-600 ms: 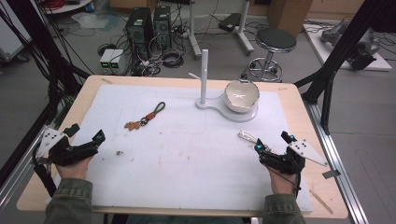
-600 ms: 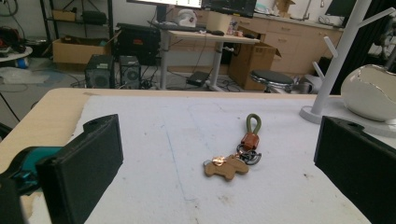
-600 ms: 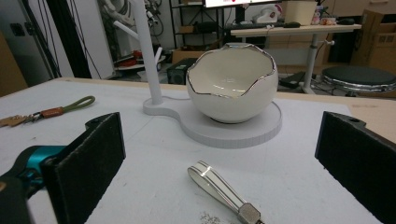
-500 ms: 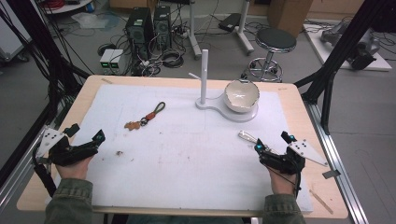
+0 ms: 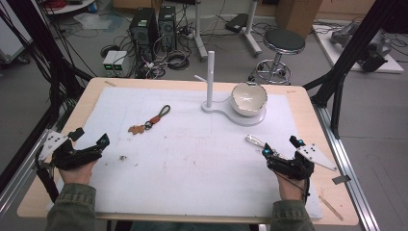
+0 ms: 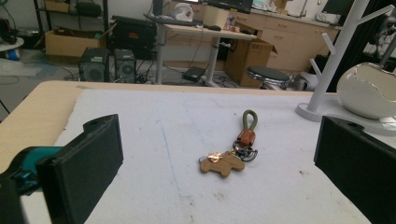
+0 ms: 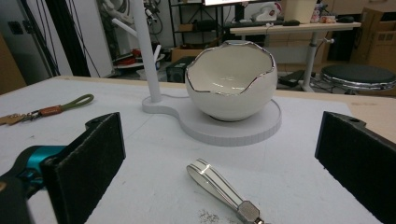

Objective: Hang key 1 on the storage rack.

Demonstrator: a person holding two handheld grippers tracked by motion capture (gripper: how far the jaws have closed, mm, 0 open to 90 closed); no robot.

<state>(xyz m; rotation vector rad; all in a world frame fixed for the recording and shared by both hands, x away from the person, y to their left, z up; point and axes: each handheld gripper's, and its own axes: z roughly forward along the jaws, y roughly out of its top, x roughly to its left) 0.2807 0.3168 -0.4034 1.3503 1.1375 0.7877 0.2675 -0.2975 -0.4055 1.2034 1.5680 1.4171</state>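
both grippers rest low near the person's side of the table, and each one has a keychain in front of it. the left gripper [image 5: 89,146] has its jaws released, wide apart and with nothing between them. the brown keychain [image 6: 232,150] lies ahead of it on the white mat [image 5: 192,159], well apart from the jaws and a little toward the middle of the table. in the left gripper view its long axis runs away from the jaws and leans a bit to the right: the flat bear-shaped tag is the near end and the olive cord loop is the far end.

the right gripper [image 5: 280,147] is also released and holds nothing. the white strap keychain [image 7: 223,190] lies just ahead of its jaws, much nearer than the brown one is to the left jaws. its axis goes diagonally, with the metal end near the right gripper and the rounded end pointing toward the stand.

the white stand [image 5: 210,77] with a peg and the egg-shaped bowl [image 5: 248,99] are at the far side, closer to the right hand. i think the right gripper needs only a short move forward, but it must turn a little to close across the strap and not along it.
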